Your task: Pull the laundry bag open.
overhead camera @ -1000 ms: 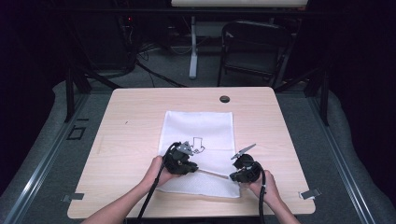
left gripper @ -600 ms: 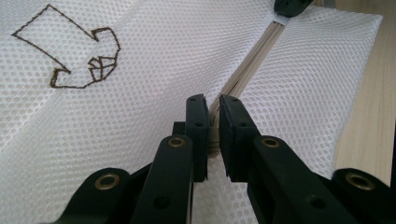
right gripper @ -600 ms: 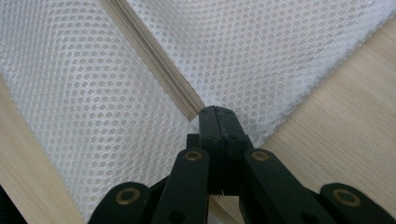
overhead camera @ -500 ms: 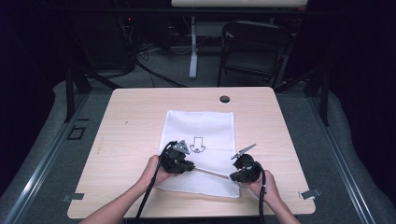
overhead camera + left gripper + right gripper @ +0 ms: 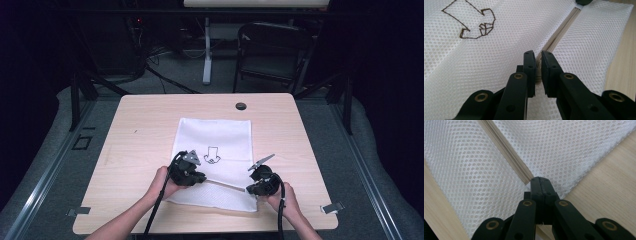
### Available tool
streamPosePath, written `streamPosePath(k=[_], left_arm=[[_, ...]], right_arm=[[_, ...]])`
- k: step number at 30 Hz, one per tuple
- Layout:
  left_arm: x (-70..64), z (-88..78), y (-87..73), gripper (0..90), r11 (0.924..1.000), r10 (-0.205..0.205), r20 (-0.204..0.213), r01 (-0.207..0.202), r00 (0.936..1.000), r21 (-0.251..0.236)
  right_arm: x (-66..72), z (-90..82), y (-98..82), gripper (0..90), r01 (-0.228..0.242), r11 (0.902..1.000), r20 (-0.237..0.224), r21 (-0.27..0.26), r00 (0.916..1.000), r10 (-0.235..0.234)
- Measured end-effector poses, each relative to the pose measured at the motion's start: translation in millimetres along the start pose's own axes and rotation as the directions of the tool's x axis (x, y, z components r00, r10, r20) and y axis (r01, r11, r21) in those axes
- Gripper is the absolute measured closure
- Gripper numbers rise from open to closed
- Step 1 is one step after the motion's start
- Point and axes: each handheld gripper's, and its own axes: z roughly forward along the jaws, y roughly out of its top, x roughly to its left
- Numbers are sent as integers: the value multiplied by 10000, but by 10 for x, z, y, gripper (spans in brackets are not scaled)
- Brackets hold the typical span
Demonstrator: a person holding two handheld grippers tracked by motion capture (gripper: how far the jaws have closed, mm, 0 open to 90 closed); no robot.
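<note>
White mesh laundry bag (image 5: 215, 137) flat on tabletop (image 5: 135, 125); left hand-held gripper (image 5: 537, 60) clamped on zipper (image 5: 506, 152), right hand-held gripper (image 5: 541, 182) clamped on zipper's end.

One white mesh bag (image 5: 215, 162) is lying on the one bench (image 5: 135, 150), showing one zipper (image 5: 506, 152) and one stitched outline drawing (image 5: 471, 22). Two claws are working at it, a left claw (image 5: 537, 58) and a right claw (image 5: 540, 183), with two hands holding them. One small dark round cap (image 5: 241, 106) is sitting near the bench's far edge.
</note>
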Motion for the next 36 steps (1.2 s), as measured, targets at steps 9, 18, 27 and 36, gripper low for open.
streamPosePath(k=[9, 18, 27, 36], left_arm=[[16, -43, -53, 823, 10000, -69, -35, 69, 10000, 67], [19, -81, -102, 823, 9998, -89, -129, 91, 9999, 155], [31, -122, -165, 823, 9996, -223, -151, 226, 9996, 195], [14, -153, -217, 823, 9992, -284, -163, 288, 9995, 261]], right_arm=[[3, 1, 1, 900, -24, 10000, 22, -10, 10000, 24], [9, 3, 4, 900, -4, 10000, 48, -10, 10000, 4], [11, 2, 8, 900, 64, 10000, 66, 38, 10000, -64], [9, 2, 8, 900, 52, 10000, 61, 35, 10000, -52]])
